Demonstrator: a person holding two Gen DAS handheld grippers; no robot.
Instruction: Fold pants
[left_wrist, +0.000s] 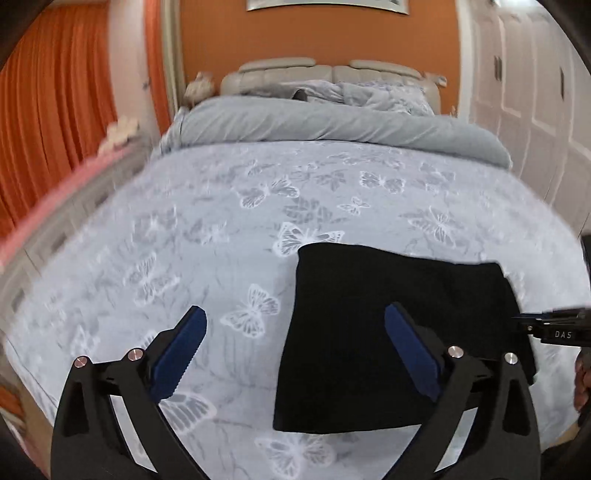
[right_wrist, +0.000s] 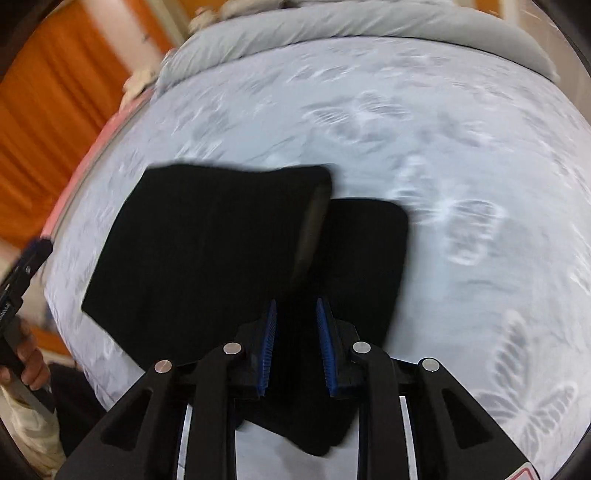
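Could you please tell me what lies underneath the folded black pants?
The black pants lie on the butterfly-print bedspread, which shows around them. Whatever is directly beneath the fabric is covered.

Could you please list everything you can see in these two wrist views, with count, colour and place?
pants: one pair, black, folded into a compact stack on the near part of the bed, one layer jutting out on the right in the right wrist view
bedspread: one, pale blue with white butterflies, covering the bed
duvet: one, grey, bunched across the far end of the bed
headboard: one, beige, padded, against the orange wall
curtains: orange, far left
wardrobe doors: white, far right
left gripper: black with blue pads, jaws wide open above the bed
right gripper: black with blue pads, jaws narrowly apart over the pants
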